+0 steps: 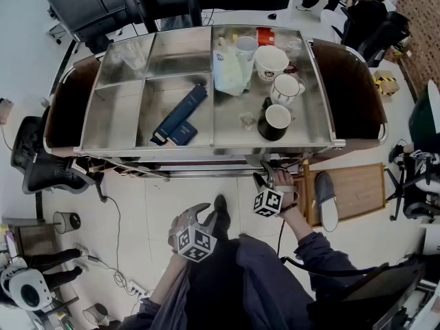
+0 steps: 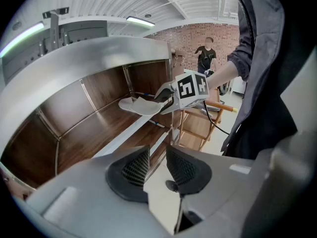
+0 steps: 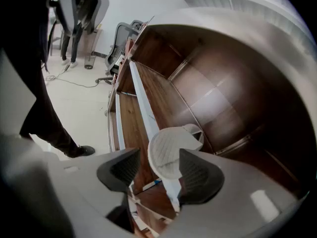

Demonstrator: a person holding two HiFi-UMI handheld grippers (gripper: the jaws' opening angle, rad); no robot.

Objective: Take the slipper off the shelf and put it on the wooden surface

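Note:
A white slipper [image 3: 171, 150] lies on the wooden shelf [image 3: 126, 120] under the cart's steel top, its ribbed sole towards the camera. My right gripper [image 3: 158, 170] stands open around its heel: the right pad overlaps the slipper, and a strip of wood shows between the left pad and the sole. The left gripper view shows the same slipper [image 2: 141, 105] with the right gripper [image 2: 166, 100] at its end. In the head view the right gripper [image 1: 265, 177] reaches under the cart. My left gripper [image 2: 157, 165] hangs low, its jaws narrowly open and empty. A grey slipper [image 1: 325, 199] lies on the wooden surface [image 1: 357, 184].
The steel cart top [image 1: 172, 98] carries several mugs [image 1: 277, 119], a blue book [image 1: 180, 114] and a white bag [image 1: 227, 67]. Office chairs [image 1: 41, 167] stand at the left. A cable [image 1: 113, 253] runs over the floor. People sit at the far right.

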